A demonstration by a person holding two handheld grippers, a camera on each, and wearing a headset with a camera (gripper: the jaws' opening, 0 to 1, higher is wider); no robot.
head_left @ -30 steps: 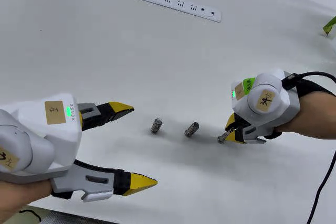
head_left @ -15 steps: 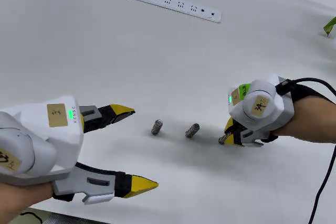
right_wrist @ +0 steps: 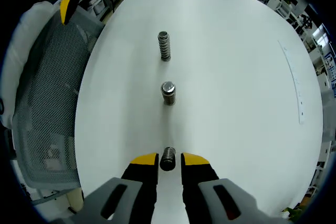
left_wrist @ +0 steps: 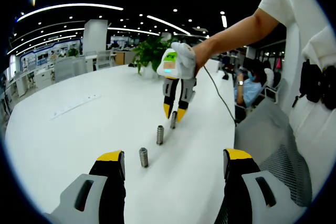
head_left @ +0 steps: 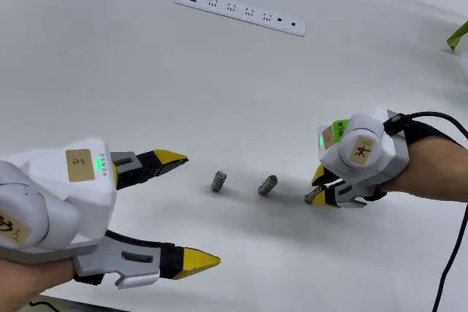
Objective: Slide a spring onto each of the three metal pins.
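Three short metal pins stand in a row on the white table (head_left: 219, 85), each with a coil spring on it: the left one (head_left: 218, 180), the middle one (head_left: 268, 184) and the right one (head_left: 313, 194). My right gripper (head_left: 320, 188) points down at the right spring, its yellow tips close on either side of the coil (right_wrist: 167, 158). The left gripper view shows that gripper (left_wrist: 174, 114) over the far spring (left_wrist: 173, 120). My left gripper (head_left: 196, 208) hovers wide open, holding nothing, to the left of the row, its nearest spring (left_wrist: 143, 157) just ahead.
A white power strip (head_left: 239, 11) lies far back on the table. A black cable (head_left: 450, 268) trails from the right gripper. A grey mesh chair (left_wrist: 283, 145) stands beyond the table's edge. A green leaf (head_left: 459, 34) pokes in at the right.
My right gripper has sunk slightly and rolled a little while staying at the right spring. The left gripper has barely moved. The pins and springs stand as before.
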